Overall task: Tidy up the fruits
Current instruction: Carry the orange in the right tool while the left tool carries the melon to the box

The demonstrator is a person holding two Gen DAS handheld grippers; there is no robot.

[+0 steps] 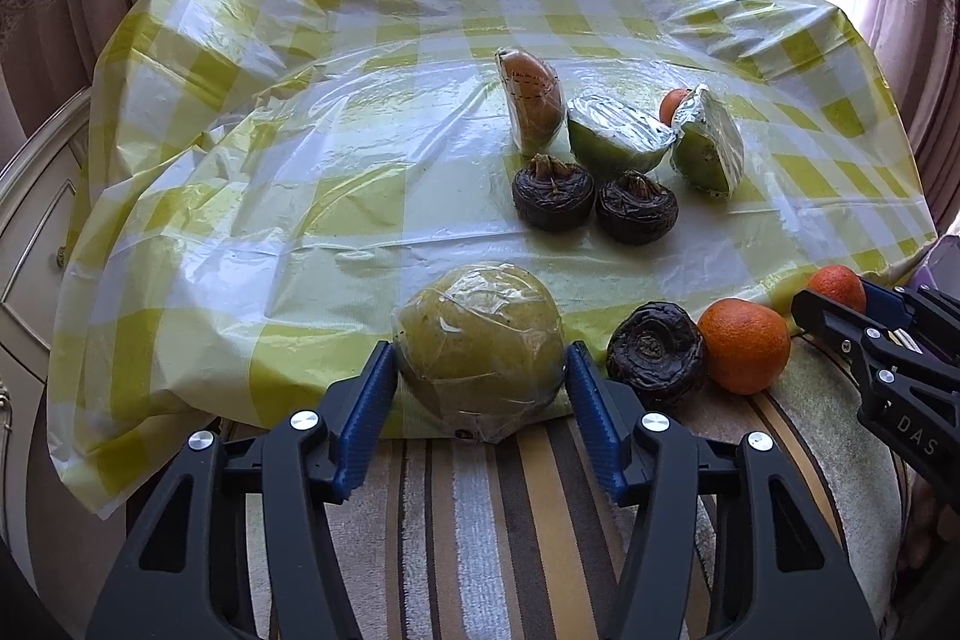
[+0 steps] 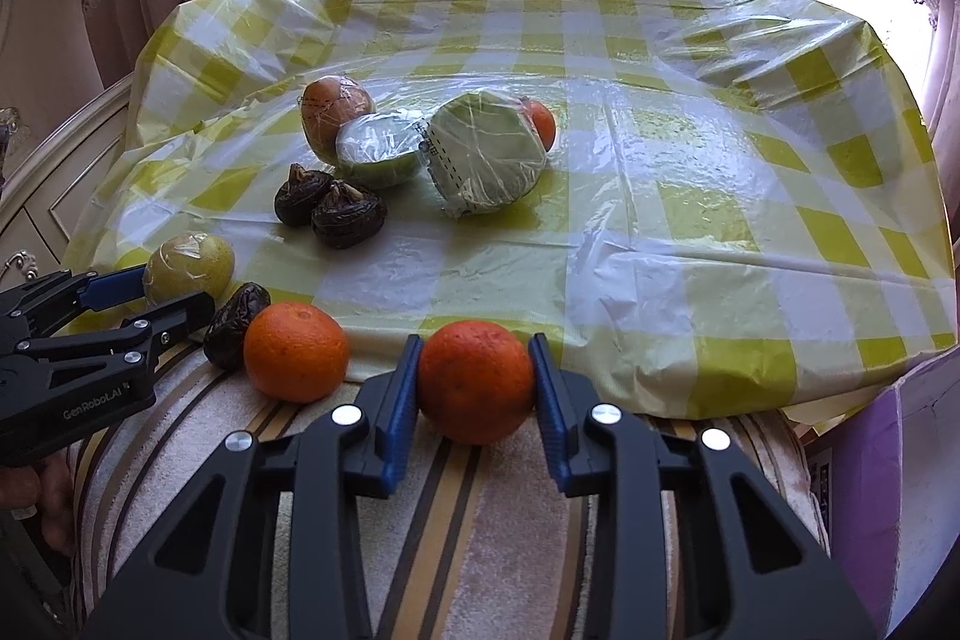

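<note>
My left gripper point(image 1: 480, 370) is shut on a plastic-wrapped yellow-green fruit point(image 1: 480, 346) at the near edge of the checked tablecloth point(image 1: 300, 160); the fruit also shows in the right wrist view point(image 2: 186, 265). My right gripper point(image 2: 474, 376) is shut on an orange point(image 2: 474, 379). A second orange point(image 2: 296, 351) and a dark water chestnut point(image 2: 234, 319) lie between the two grippers. Farther back is a cluster: two water chestnuts point(image 1: 591, 202), a wrapped brown fruit half point(image 1: 531, 100), two wrapped green halves point(image 1: 621, 139), and a small orange point(image 1: 673, 105) behind them.
A striped cloth point(image 1: 480, 520) covers the near surface under both grippers. A purple box point(image 2: 888, 490) stands at the right. White cabinet drawers point(image 1: 30, 220) are at the left. Curtains and a bright window are behind the table.
</note>
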